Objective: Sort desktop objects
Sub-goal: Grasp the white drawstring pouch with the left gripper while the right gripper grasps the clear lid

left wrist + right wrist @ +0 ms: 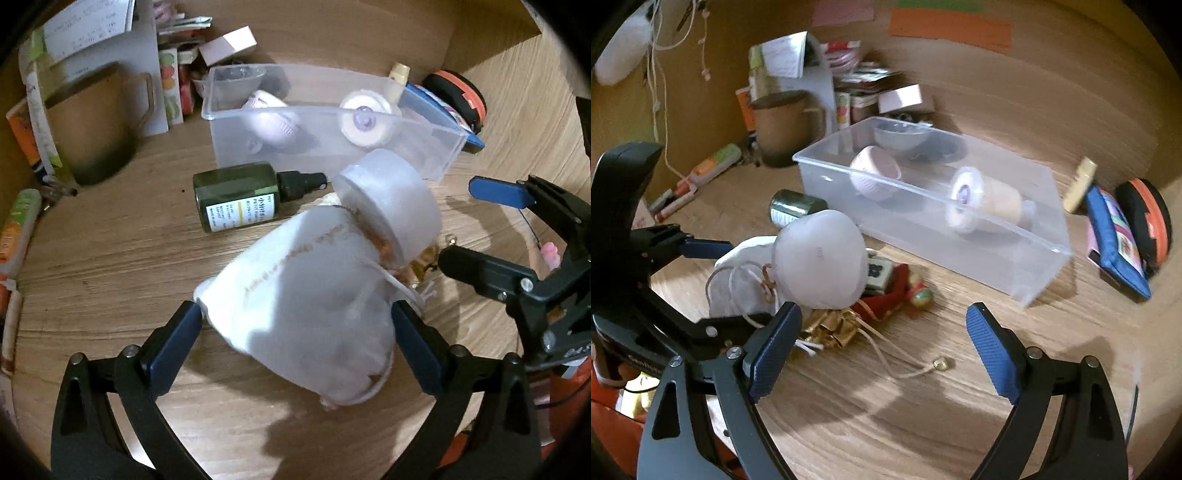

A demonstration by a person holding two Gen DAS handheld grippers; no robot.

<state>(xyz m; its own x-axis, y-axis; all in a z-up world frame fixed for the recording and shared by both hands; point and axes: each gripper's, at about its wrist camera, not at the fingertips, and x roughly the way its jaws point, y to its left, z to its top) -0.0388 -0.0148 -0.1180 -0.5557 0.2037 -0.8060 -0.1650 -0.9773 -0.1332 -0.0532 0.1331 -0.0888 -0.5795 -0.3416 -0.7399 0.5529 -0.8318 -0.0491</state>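
Left gripper (297,328) fingers clamped on white drawstring pouch (306,306) at six o'clock, right gripper (882,347) fingers spread wide over bare wooden tabletop (923,424), clear plastic bin (1027,258) at one o'clock, green bottle (236,201) at eleven.

matt wood-grain desk (923,424); clear glossy plastic bin (1015,258); soft white cloth pouch (314,314); glossy green bottle (236,192).

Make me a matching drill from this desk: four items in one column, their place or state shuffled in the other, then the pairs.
Items
1. white pouch
2. green bottle
3. clear bin
4. right claw

States
A. lying on its side on the desk
B. open, nothing between its pads
C. between the left claw's pads
D. holds a pink cup

Pairs: 1-C, 2-A, 3-D, 4-B
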